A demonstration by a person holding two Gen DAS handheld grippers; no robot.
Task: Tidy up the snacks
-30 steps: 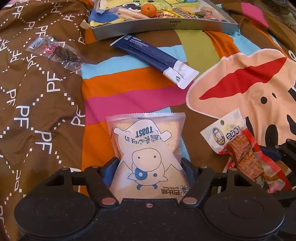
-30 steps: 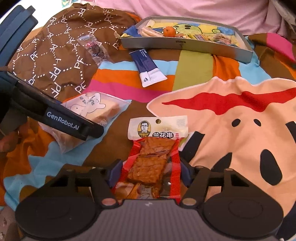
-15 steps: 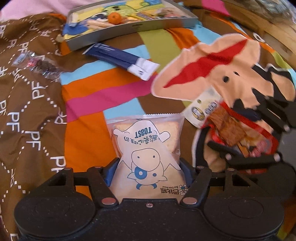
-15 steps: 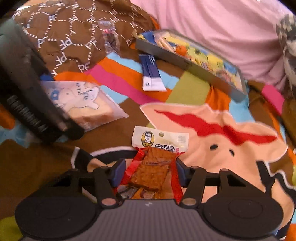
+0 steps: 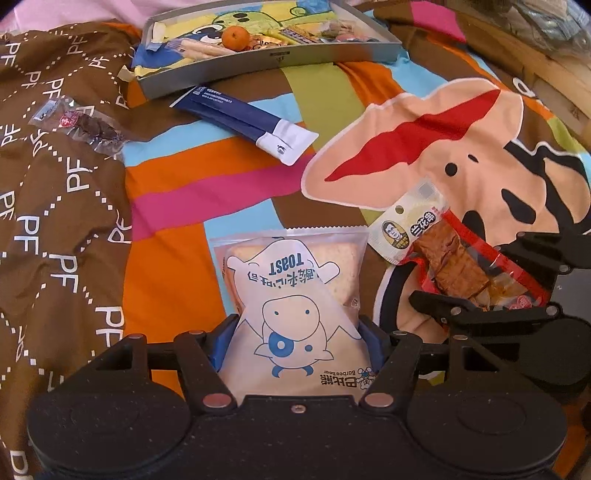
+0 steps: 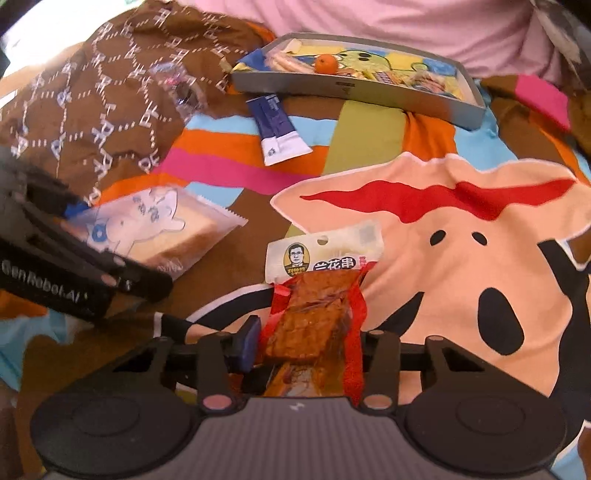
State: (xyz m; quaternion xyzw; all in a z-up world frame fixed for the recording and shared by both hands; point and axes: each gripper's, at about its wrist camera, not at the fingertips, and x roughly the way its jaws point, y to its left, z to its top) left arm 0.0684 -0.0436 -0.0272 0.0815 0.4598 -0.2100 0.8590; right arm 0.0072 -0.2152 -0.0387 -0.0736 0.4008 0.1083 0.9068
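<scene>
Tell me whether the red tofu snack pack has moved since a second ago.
Yes. In the right wrist view the tofu snack pack, held in the right tongs, is lifted and now tilts, carried over the bedspread's cartoon face toward the grey tray.

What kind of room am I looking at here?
Most likely a bedroom, with snacks spread over a bed. The surface is a soft, rumpled cartoon-print quilt, pink bedding lies behind it, and a grey tray sits straight on the fabric rather than on a table.
</scene>
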